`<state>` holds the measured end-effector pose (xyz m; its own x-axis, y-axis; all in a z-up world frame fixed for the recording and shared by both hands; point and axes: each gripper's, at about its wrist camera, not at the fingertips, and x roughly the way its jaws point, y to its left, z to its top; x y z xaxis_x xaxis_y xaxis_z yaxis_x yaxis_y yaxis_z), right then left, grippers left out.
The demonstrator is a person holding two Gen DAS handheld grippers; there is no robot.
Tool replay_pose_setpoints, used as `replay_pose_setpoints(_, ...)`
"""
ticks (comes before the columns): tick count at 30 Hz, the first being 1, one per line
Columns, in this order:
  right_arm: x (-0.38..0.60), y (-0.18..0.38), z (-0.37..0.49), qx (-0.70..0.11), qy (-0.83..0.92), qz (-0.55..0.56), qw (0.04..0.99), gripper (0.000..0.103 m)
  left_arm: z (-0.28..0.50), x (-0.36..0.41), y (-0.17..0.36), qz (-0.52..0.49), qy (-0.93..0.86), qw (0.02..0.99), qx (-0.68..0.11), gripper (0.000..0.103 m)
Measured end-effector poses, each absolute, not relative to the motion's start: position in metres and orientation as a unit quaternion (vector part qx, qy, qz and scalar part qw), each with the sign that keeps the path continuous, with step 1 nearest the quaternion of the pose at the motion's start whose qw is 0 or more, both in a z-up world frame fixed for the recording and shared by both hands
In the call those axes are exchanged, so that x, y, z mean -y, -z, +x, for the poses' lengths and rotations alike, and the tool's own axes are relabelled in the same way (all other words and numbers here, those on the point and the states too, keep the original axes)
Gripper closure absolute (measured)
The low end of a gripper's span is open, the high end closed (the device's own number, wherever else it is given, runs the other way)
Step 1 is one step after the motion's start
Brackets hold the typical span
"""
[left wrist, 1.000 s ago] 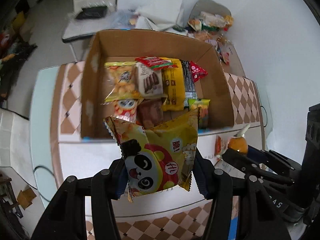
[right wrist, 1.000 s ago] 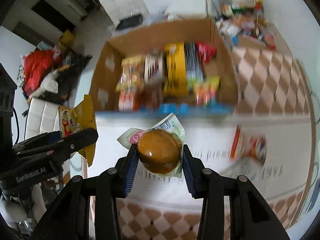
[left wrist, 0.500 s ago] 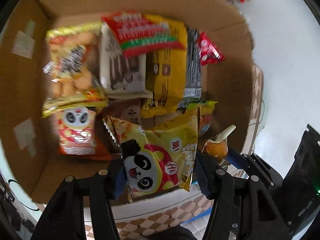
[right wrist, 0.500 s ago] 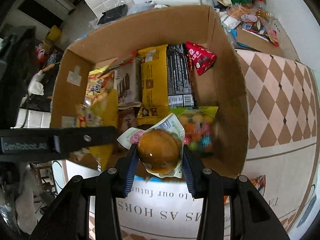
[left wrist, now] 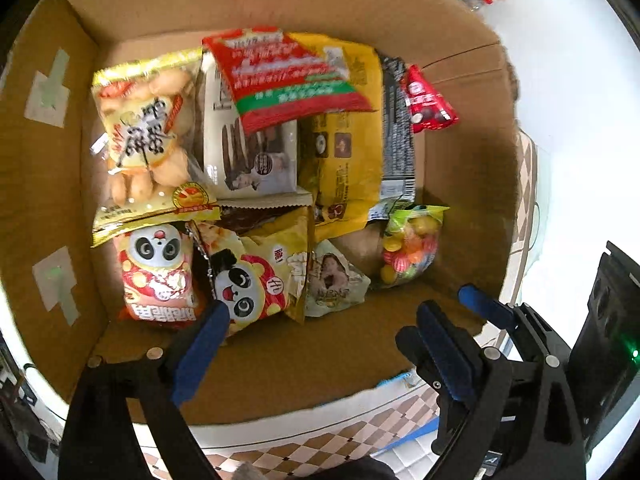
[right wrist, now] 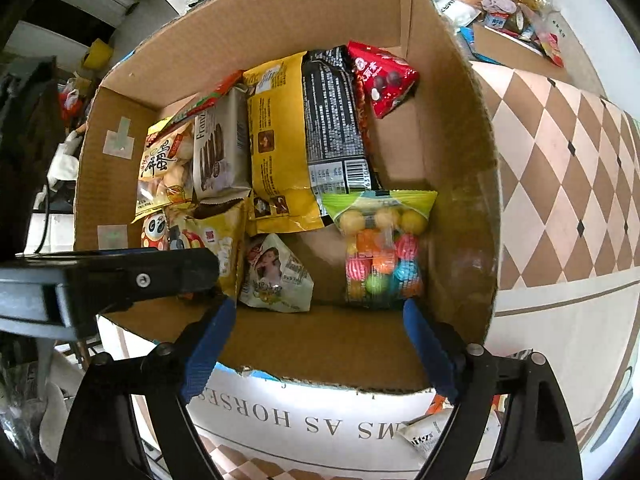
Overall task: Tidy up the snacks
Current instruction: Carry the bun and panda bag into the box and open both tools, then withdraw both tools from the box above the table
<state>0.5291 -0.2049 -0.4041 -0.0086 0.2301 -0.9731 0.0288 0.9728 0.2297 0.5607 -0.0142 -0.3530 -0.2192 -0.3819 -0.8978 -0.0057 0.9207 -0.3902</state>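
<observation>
A brown cardboard box (left wrist: 48, 208) (right wrist: 460, 92) holds several snack packs. The yellow panda pack (left wrist: 256, 276) lies on the box floor beside a red panda pack (left wrist: 158, 276); it also shows in the right wrist view (right wrist: 216, 240). The wrapped bun pack (left wrist: 334, 280) (right wrist: 276, 276) lies next to it, left of a bag of coloured candy balls (left wrist: 408, 246) (right wrist: 382, 252). My left gripper (left wrist: 320, 320) is open and empty above the box's near side. My right gripper (right wrist: 316, 320) is open and empty over the near wall.
More loose snacks lie on a surface beyond the box (right wrist: 500, 4). The checkered tabletop (right wrist: 568, 160) extends to the right. A small packet (right wrist: 420, 436) lies on the white table strip in front of the box. The left gripper's body (right wrist: 100, 280) reaches in from the left.
Both grippers moved over the box, lowered, and opened. The yellow panda pack and the bun pack left the jaws and now lie on the box floor.
</observation>
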Motion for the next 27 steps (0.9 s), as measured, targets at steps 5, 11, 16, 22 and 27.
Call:
replay_pose_setpoints(5, 0.204, 0.381, 0.520, -0.688, -0.057, 0.062, 0.721, 0.013, 0.549, 0.006, 0.312, -0.087, 0.138, 0.678, -0.717, 0.007)
replay_pose_setpoints(11, 0.205, 0.342, 0.502, -0.656, -0.039, 0.042, 0.753, 0.012, 0.523, -0.009, 0.266, -0.044, 0.096, 0.757, -0.645, 0.007)
replay_pose_setpoints(16, 0.206, 0.315, 0.479, -0.632, -0.032, 0.044, 0.773, 0.012, 0.491, -0.020, 0.243, -0.031, 0.071, 0.793, -0.604, 0.007)
replay_pose_setpoints(22, 0.202, 0.284, 0.444, -0.598, -0.022, 0.026, 0.801, 0.012, 0.448, -0.032, 0.216, -0.019, 0.041, 0.829, -0.557, 0.007)
replay_pose_setpoints(27, 0.201, 0.256, 0.417, -0.571, -0.020, 0.028, 0.820, 0.012, 0.419, -0.037, 0.197, -0.018, 0.026, 0.849, -0.527, 0.007)
